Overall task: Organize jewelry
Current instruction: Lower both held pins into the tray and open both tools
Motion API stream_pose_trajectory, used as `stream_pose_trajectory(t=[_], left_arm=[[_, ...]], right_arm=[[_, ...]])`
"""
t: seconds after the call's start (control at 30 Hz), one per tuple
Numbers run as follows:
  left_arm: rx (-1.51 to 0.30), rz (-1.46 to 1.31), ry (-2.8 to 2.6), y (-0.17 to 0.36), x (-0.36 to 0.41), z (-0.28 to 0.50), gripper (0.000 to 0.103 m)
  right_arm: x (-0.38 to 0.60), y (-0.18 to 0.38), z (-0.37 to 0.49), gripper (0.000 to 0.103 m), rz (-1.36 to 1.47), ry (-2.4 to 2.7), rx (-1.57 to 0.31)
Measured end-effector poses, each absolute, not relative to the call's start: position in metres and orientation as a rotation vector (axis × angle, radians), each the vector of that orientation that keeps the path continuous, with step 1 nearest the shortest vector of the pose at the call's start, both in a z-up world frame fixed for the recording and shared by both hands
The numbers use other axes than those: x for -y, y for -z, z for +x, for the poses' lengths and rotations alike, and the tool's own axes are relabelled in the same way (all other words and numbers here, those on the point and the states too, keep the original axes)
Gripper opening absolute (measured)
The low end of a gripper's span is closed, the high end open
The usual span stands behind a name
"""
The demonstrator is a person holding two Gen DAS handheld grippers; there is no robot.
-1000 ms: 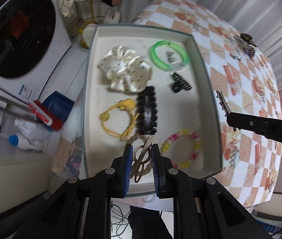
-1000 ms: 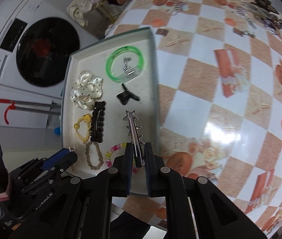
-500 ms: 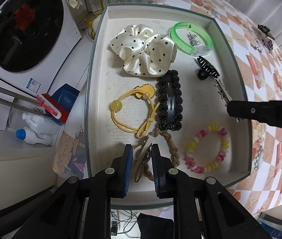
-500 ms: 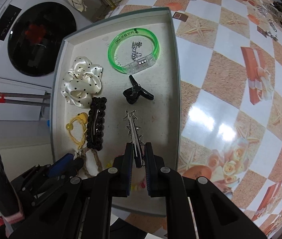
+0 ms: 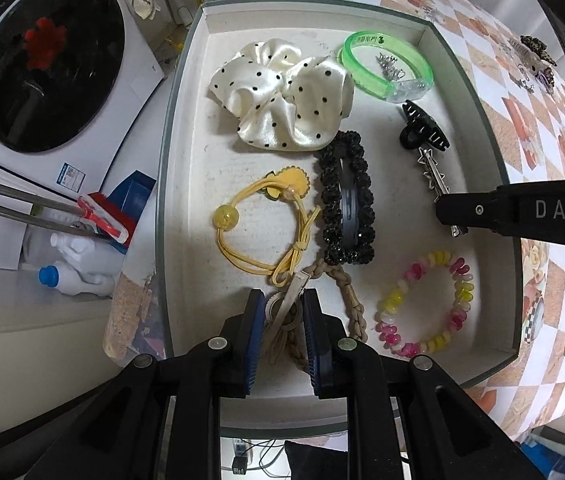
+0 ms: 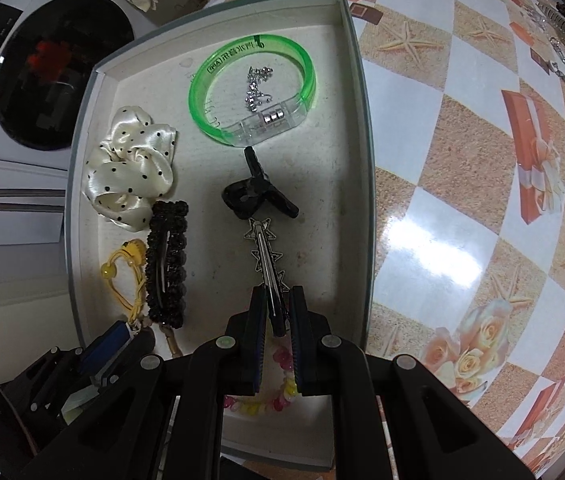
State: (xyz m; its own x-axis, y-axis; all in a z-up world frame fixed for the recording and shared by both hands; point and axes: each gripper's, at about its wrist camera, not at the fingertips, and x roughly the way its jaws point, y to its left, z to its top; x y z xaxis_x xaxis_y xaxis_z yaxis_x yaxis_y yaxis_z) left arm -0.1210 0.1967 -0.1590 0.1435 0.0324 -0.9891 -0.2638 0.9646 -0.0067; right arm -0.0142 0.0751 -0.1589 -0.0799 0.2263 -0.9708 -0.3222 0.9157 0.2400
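My views are bright and sharp; glare streaks the glossy counter (image 6: 434,236) right of my gripper, and fisheye bends the dark edges.

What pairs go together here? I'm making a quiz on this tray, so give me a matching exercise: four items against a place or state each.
Items:
1. star hair clip
2. green bangle
3. polka-dot scrunchie
4. bead bracelet

Places or states:
A. small silver chain lying inside its ring
B. held in the right gripper
C. near corner of the tray, under the right gripper
D. beside the tray's left wall, cream satin

Pairs: 1-B, 2-A, 3-D, 4-C
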Motion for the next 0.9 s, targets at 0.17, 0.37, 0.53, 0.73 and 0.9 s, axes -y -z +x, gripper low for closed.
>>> stream_pose_trajectory(t=[0.17,0.37,0.53,0.73,0.9], left_arm=[[-1.418,-0.184,-0.215,0.159,-0.195,-0.120,0.024],[-1.426,-0.181,-0.216,0.158,-0.194,-0.120,0.024],[-1.424,-0.175,-0.224,0.151,-0.193,-0.120,0.024],[-1.420,-0.173,-0.213,0.140,-0.194,-0.121,0.024],[-1.362,-0.163,-0.235,0.119,-0.195,-0.126,0.103]], right_arm=[[-0.085,0.165,-0.012,0.013,-0.082,-0.454,-1.583],[-0.086,0.164,-0.011,0.016,-0.082,-0.456,-1.590],[-0.086,0.159,-0.010,0.038,-0.070,-0.464,-1.584],[-0.086,0.139,-0.004,0.046,-0.043,-0.487,-1.565],[-0.077,0.112,-0.001,0.052,0.004,-0.501,-1.526]])
